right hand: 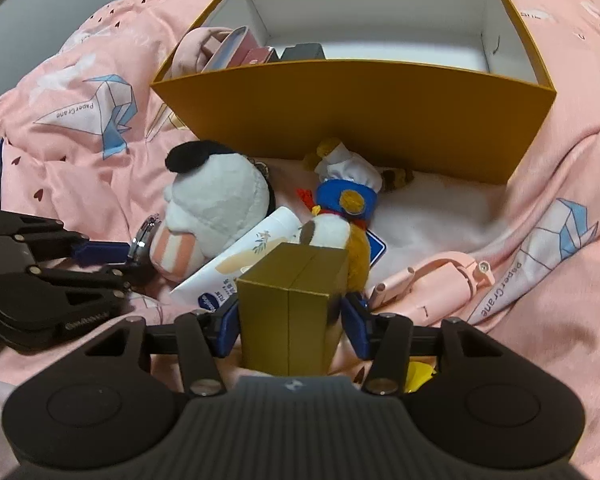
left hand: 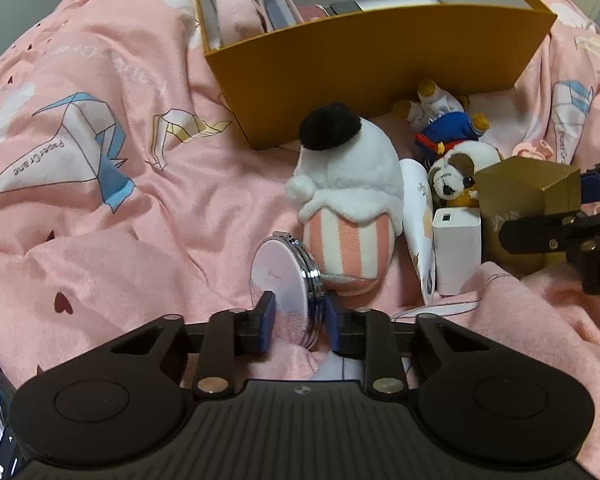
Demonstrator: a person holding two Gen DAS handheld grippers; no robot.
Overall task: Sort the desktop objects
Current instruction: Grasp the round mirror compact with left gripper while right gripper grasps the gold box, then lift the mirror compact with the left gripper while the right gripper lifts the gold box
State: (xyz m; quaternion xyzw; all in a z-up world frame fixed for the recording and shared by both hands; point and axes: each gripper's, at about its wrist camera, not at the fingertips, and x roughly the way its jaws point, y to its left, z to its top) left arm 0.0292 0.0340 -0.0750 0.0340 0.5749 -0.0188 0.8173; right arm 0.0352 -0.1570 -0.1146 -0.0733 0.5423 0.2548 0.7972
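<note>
The fingers (left hand: 266, 316) of the left gripper (left hand: 298, 320) pinch a compact mirror (left hand: 284, 284); the right gripper (right hand: 290, 320) straddles a gold box (right hand: 290, 312), grip uncertain; storage box (right hand: 360, 120) lies at twelve o'clock.

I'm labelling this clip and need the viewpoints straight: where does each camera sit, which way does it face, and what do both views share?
Left wrist: rides the left gripper, looking forward along its fingers at the round compact mirror clamped between them; the right gripper shows at the right edge.
Right wrist: rides the right gripper, facing the gold box between its blue pads; the left gripper shows at left.
Shared: orange storage box, white plush, pink bedding.
</note>
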